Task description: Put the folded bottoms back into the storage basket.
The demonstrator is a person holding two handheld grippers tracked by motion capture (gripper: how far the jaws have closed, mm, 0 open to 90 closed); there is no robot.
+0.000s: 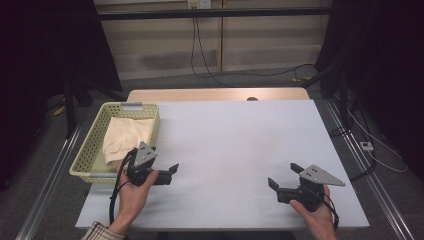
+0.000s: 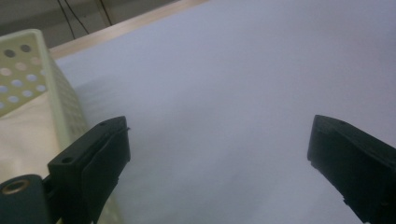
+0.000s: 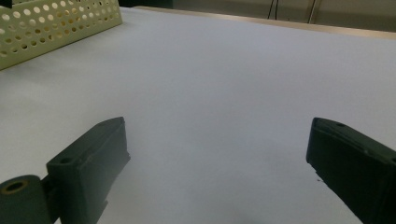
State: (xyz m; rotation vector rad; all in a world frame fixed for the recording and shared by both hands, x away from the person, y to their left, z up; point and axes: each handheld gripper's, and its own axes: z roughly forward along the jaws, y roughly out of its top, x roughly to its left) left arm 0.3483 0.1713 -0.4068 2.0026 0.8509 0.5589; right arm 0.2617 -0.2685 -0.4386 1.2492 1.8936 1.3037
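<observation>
We hold the left hand-held gripper (image 1: pixel 167 170) just beside the near right corner of the pale yellow basket (image 1: pixel 85 155), its jaws wide apart and empty. The folded cream cloth (image 1: pixel 125 137) lies inside the basket, behind and to the left of that gripper, close but not touching. Our right hand-held gripper (image 1: pixel 284 176) rests well apart over the bare white surface (image 1: pixel 235 140), jaws also spread with nothing between them. We judge this to be the approach step: the next move calls for turning the left gripper over the basket wall and down onto the cloth's near edge.
</observation>
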